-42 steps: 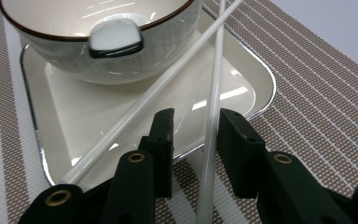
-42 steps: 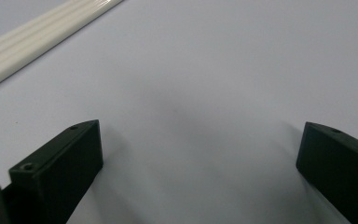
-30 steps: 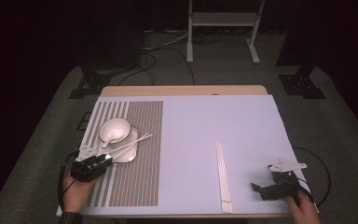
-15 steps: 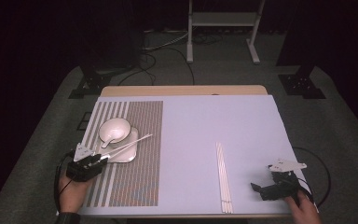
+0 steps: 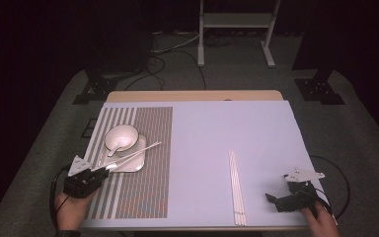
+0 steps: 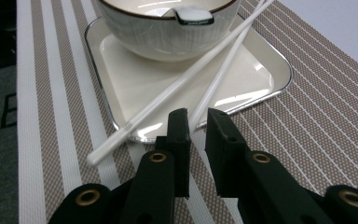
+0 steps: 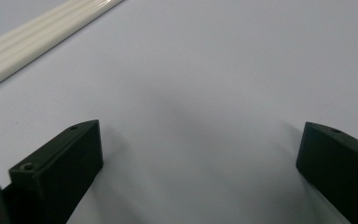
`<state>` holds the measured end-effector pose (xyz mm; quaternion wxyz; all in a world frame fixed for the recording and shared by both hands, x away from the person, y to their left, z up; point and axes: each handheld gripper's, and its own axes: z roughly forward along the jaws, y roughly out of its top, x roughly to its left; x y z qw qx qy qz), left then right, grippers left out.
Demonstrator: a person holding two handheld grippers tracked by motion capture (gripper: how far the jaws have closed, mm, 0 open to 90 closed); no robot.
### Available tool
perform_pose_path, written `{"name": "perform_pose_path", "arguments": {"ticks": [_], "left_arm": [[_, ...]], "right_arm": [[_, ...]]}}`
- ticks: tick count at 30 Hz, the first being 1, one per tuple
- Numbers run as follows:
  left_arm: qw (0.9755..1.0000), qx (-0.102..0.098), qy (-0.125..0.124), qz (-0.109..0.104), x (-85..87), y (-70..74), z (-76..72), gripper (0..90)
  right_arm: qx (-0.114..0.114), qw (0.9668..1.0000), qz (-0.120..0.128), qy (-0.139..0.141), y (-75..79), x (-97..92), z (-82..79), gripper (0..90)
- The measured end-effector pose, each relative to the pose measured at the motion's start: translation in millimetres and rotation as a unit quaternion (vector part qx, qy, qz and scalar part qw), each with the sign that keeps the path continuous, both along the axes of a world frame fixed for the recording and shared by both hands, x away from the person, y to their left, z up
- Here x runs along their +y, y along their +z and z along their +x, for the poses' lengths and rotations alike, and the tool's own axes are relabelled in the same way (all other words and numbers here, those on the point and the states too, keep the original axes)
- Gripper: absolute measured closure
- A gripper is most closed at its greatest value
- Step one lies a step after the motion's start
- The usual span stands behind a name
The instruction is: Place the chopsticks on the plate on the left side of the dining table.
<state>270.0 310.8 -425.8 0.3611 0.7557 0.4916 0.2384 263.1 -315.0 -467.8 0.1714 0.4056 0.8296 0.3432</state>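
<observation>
A white bowl (image 5: pixel 122 137) with a spoon (image 6: pixel 193 15) in it stands on a square white plate (image 5: pixel 131 165), on a striped placemat (image 5: pixel 148 148) at the table's left. Two white chopsticks (image 5: pixel 133 154) lie slanted across the plate beside the bowl. My left gripper (image 5: pixel 101 173) sits at their near ends. In the left gripper view its jaws (image 6: pixel 197 119) stand a narrow gap apart, with the end of one chopstick (image 6: pixel 223 70) reaching into that gap, not clamped. My right gripper (image 5: pixel 275 202) rests wide open on the bare table at the front right, nothing between its jaws (image 7: pixel 200 135).
Several more white chopsticks (image 5: pixel 236 187) lie side by side on the pale table top, just left of the right gripper, also seen as chopsticks (image 7: pixel 37 35) in the right gripper view. The table's front edge (image 5: pixel 192 228) runs close under both hands. Dark floor and cables surround the table.
My left gripper has drawn back slightly to the left, away from the plate; the two chopsticks stay lying across it. The right gripper has not moved.
</observation>
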Motion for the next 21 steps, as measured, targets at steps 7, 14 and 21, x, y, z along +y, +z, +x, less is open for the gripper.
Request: {"name": "perform_pose_path", "arguments": {"ticks": [7,14,21], "left_arm": [[0.9999,0.009,0.005,-0.011,3.8,-0.7,-10.7,89.2],[0.9997,0.020,0.013,-0.004,6.6,-6.6,-12.7,90.0],[0.9994,0.026,0.024,-0.002,12.2,-11.3,-9.5,90.0]], "right_arm": [[0.000,1.0000,0.000,0.000,0.0,0.0,0.2,0.0],[0.000,1.0000,0.000,0.000,0.0,-0.1,0.2,0.0],[0.000,1.0000,0.000,0.001,0.0,-0.1,0.2,0.0]]}}
